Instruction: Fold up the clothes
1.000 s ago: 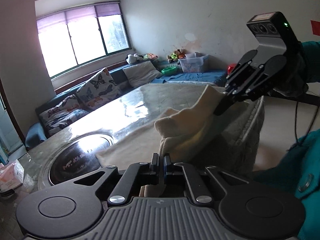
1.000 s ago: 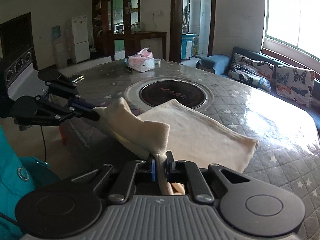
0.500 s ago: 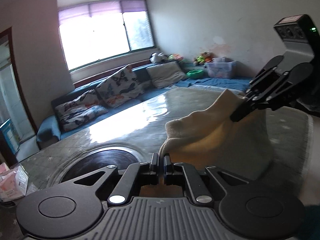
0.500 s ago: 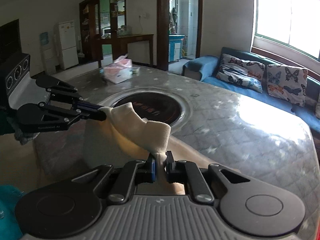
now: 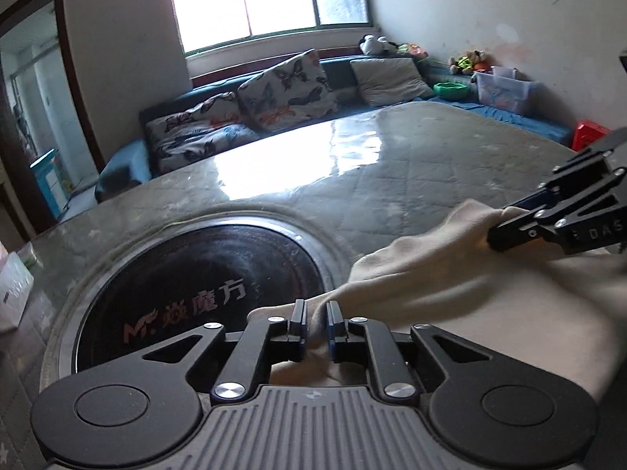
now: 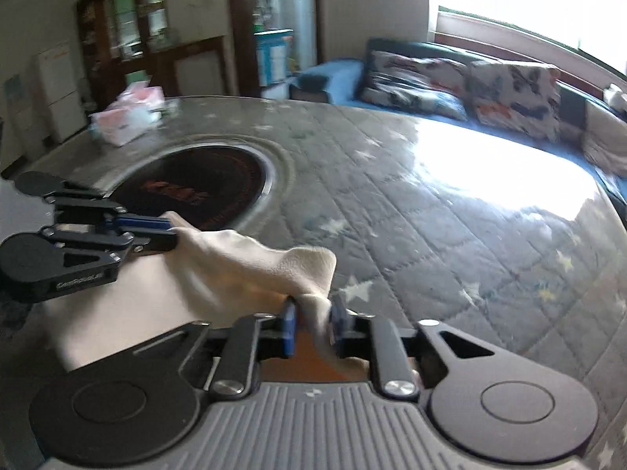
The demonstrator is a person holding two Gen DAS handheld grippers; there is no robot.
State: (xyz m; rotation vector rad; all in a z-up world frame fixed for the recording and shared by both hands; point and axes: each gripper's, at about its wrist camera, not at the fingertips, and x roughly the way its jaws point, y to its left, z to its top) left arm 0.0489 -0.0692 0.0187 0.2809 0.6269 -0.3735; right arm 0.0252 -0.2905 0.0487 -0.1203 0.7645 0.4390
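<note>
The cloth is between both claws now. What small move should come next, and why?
Probably finish letting go and draw both claws back. The left claw and right claw are opening, with the cloth between their pads, folded over and low over the table, so the fold seems placed.

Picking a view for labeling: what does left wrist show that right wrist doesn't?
Left wrist only: green basin, clear storage bin, plush toys.
Right wrist only: tissue pack, white fridge, wooden cabinet.
Both: cream cloth between the opening jaws of left gripper and right gripper, black cooktop disc, butterfly cushions.
</note>
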